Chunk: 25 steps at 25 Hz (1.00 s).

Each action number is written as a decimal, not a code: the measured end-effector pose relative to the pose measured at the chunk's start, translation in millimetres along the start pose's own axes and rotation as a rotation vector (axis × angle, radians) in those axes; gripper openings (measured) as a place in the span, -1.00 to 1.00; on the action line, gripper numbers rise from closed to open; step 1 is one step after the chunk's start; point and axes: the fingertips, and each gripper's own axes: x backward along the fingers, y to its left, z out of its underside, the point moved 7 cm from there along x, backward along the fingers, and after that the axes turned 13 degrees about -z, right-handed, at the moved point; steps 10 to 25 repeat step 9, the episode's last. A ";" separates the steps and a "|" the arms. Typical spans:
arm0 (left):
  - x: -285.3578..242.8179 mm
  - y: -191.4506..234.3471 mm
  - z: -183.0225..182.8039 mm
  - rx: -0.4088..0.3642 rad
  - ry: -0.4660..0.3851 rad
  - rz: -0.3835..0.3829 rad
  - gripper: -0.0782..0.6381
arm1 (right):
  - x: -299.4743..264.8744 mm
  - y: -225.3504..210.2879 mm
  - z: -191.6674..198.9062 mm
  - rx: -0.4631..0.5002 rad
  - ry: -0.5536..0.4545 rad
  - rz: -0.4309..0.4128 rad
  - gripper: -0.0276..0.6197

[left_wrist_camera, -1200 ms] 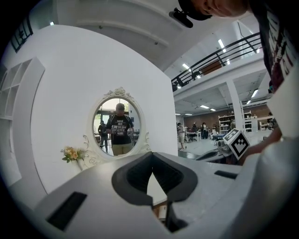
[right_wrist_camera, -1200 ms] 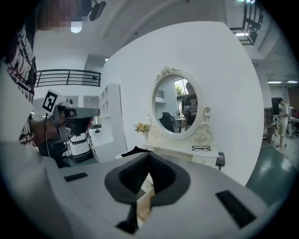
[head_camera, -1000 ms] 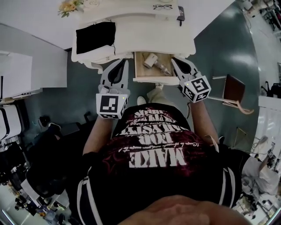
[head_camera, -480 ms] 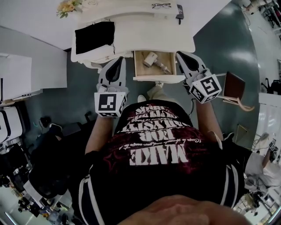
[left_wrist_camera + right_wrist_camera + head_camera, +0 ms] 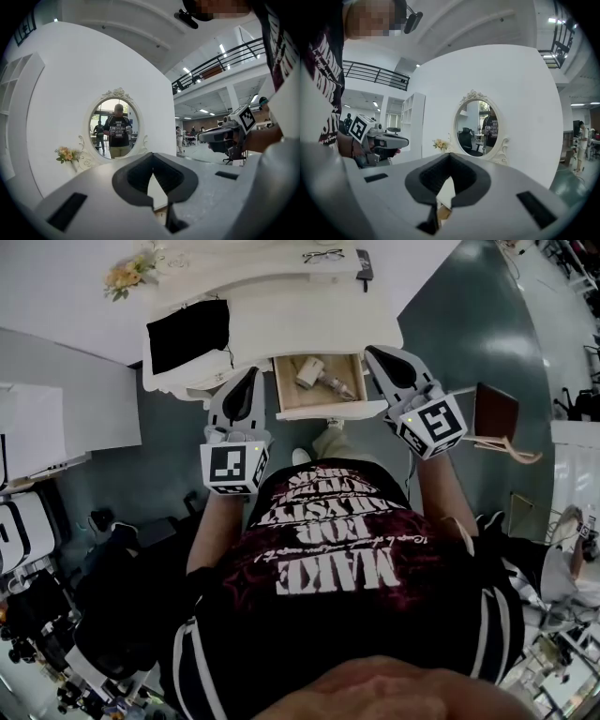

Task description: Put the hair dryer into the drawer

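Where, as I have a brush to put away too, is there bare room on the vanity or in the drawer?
The tabletop is bare between the black cloth and its right edge. The drawer is tighter: the hair dryer lies across its middle.

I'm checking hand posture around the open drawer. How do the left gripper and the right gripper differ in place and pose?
The left gripper sits left of the open drawer, and the right gripper sits right of it. The left gripper points almost straight at the vanity, while the right gripper angles inward toward the drawer, its marker cube tilted. Both are shut and empty. The hair dryer lies in the drawer.
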 end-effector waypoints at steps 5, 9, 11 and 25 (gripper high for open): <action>-5.0 0.0 1.2 0.001 0.001 0.007 -0.78 | -4.4 -3.0 4.3 -0.007 -0.001 0.015 -0.90; -5.3 1.8 4.2 0.008 0.002 -0.011 -0.78 | -9.1 -4.1 10.8 -0.019 0.014 0.000 -0.90; -5.3 1.8 4.2 0.008 0.002 -0.011 -0.78 | -9.1 -4.1 10.8 -0.019 0.014 0.000 -0.90; -5.3 1.8 4.2 0.008 0.002 -0.011 -0.78 | -9.1 -4.1 10.8 -0.019 0.014 0.000 -0.90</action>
